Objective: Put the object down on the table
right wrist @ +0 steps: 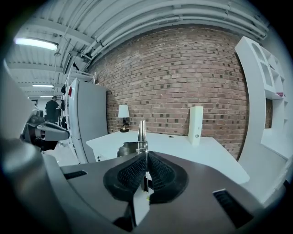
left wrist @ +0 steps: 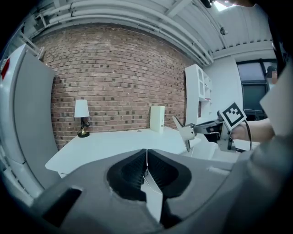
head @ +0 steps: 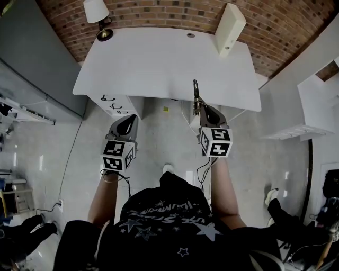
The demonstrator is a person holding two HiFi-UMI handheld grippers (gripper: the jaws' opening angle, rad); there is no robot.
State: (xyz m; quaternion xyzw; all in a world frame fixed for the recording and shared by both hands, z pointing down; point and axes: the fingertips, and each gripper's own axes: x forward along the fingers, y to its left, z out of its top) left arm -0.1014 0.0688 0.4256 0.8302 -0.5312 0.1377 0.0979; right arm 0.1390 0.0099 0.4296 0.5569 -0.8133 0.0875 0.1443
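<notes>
Person seen from above, standing on a pale floor just short of a white table [head: 159, 58], a two-jaw gripper in each hand, both pointed toward the table.

The right gripper [head: 199, 107] is clamped on a metal utensil [head: 196, 91]. Its own view shows the dark ridged pads pressed onto the utensil's flat shank, with a narrow tapered metal piece standing up past the jaw tips and a rounded metal part beside it. I cannot tell exactly what kind of utensil it is. In the head view it hangs in the air near the table's front edge, touching nothing.

The left gripper [head: 128, 119] has its jaws shut together with nothing between them. It is held out over the floor, level with the right gripper and well apart from it.

A small lamp [head: 98, 16] and an upright white box [head: 230, 26] stand at the table's far edge, by a brick wall. The broad middle of the tabletop is bare.

As I judge it, the task is at its carrying stage. The utensil is gripped but not yet over the tabletop; reaching in, lowering it and letting go remain.
</notes>
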